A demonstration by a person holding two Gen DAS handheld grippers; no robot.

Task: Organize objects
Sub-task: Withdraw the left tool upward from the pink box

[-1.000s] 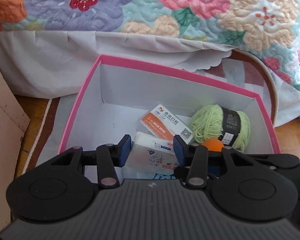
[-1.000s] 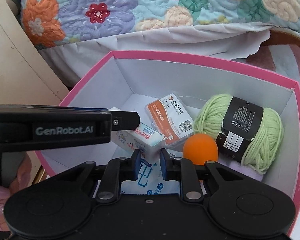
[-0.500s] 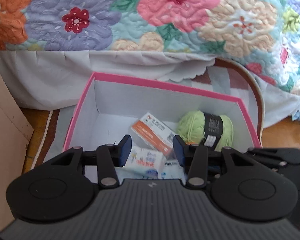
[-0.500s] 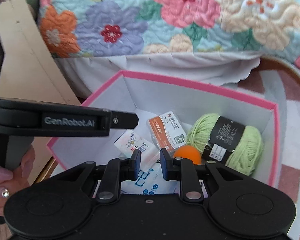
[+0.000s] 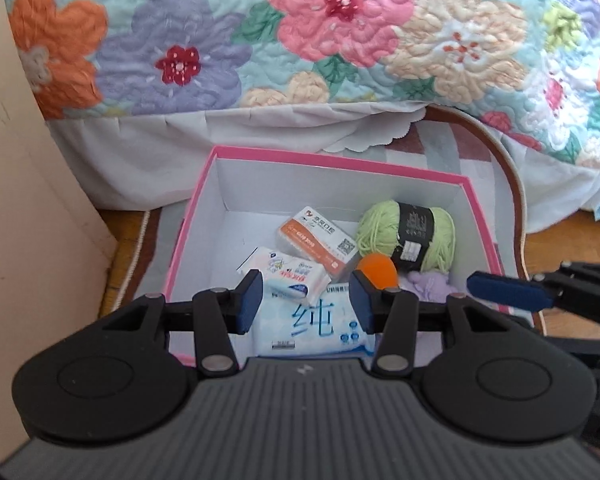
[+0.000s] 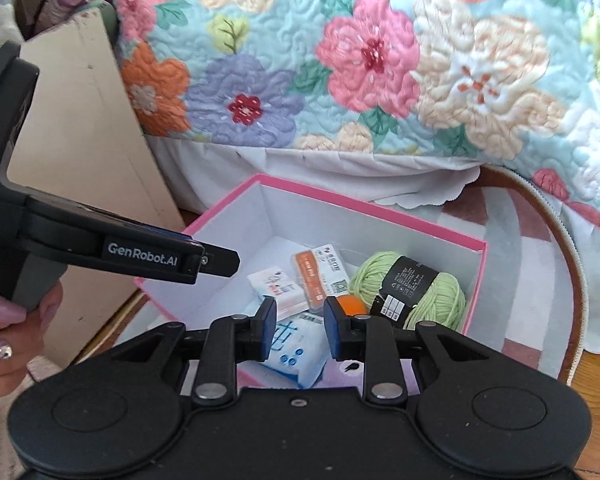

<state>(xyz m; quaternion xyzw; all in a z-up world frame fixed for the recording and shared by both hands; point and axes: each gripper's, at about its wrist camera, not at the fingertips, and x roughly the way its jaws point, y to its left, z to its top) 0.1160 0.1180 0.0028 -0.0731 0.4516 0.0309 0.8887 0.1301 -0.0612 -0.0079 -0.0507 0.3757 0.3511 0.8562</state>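
Note:
A pink box with white walls [image 5: 204, 216] [image 6: 476, 280] sits on a rug by the bed. Inside lie a green yarn ball [image 5: 408, 236] [image 6: 420, 288], an orange ball [image 5: 378, 268] [image 6: 350, 304], an orange-and-white packet [image 5: 316, 236] [image 6: 320, 272], a small tissue pack [image 5: 288, 276] [image 6: 276, 284], a blue-print wipes pack [image 5: 312, 328] [image 6: 296, 352] and a purple fuzzy thing [image 5: 428, 284]. My left gripper [image 5: 306, 304] is open and empty above the box's near side. My right gripper [image 6: 298, 326] is open and empty, also above the near side.
A floral quilt [image 5: 340, 32] [image 6: 380, 60] with a white skirt hangs behind the box. A beige board [image 5: 28, 220] [image 6: 84, 128] stands on the left. The oval rug's edge [image 6: 576, 280] and wooden floor [image 5: 560, 232] lie to the right.
Both grippers have pulled back and up from the box, so it looks smaller and more quilt shows. The box contents have not moved.

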